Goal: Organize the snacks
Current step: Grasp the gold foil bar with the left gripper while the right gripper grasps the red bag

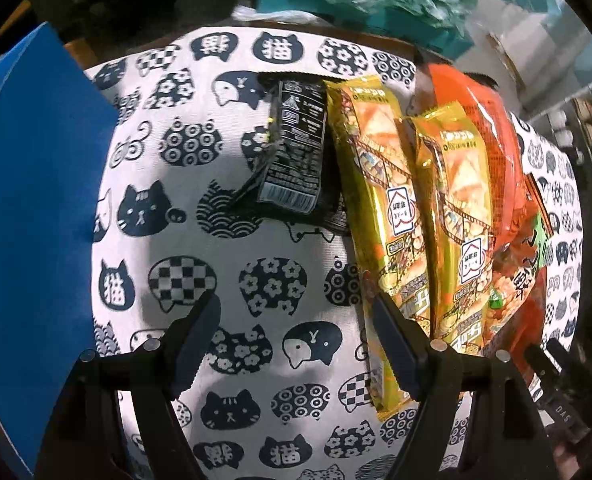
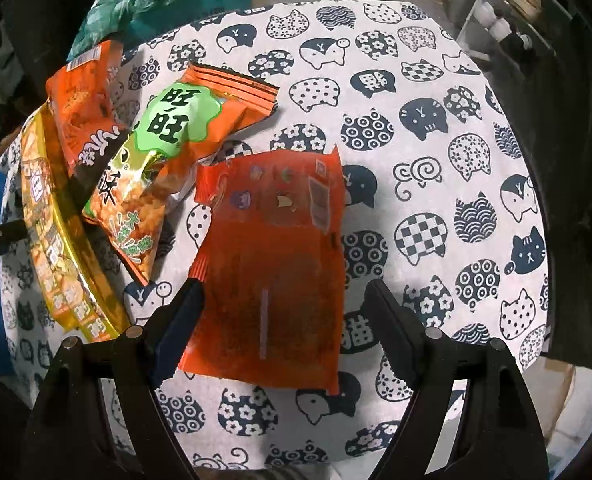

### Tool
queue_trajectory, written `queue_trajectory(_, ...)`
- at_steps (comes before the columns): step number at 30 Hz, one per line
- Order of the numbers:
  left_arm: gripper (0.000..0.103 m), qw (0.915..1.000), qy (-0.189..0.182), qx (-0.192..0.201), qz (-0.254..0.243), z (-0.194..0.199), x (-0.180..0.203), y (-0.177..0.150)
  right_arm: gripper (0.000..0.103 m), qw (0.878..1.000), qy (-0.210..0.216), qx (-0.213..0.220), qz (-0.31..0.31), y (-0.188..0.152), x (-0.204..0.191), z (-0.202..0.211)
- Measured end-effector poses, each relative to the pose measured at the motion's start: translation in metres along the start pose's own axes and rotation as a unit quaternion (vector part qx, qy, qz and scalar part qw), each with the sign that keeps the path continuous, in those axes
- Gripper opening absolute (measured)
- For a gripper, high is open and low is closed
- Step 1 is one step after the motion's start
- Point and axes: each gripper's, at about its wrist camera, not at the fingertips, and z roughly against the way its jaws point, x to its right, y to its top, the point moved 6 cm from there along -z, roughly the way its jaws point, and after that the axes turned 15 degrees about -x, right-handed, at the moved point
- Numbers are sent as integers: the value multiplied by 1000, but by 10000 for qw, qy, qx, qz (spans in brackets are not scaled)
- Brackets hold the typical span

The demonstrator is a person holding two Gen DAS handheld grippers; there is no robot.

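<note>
A black packet (image 1: 292,148) and two yellow packets (image 1: 380,216) (image 1: 456,220) lie side by side, an orange bag (image 1: 492,128) beside them. A green-and-orange bag (image 2: 168,160) overlaps the pile; a flat orange packet (image 2: 272,264) lies apart.

Two gold snack packets (image 1: 380,208) (image 1: 460,224) of the same design are counted in the left wrist view, along with one black packet (image 1: 292,148) beside them. In the right wrist view, three orange packets are counted: one plain-backed orange packet (image 2: 272,264), one orange packet with a green label (image 2: 168,160), and one orange bag (image 2: 84,108) at the far left. One cat-patterned cloth (image 2: 436,128) and one blue box (image 1: 32,200) are also seen.
</note>
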Motion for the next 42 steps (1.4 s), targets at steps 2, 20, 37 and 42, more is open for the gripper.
queue_trajectory(2,80,9999,-76,23,69,3,-3,-10,81,10000,45,-1,-14,3,-2,-1)
queue_trajectory(20,89,9995,-293,59,-134,-23,35,5,81,9997,247,27,-67,49,-7,-35)
queue_trajectory(37,36,9937,-326,2,-1074,-53,93,-1,65,9973,-106,-35,727,29,-46,-50)
queue_trajectory(42,33,9922,-385,-233,-1163,-57,86,-14,56,9967,-114,-89,803,20,-52,-49)
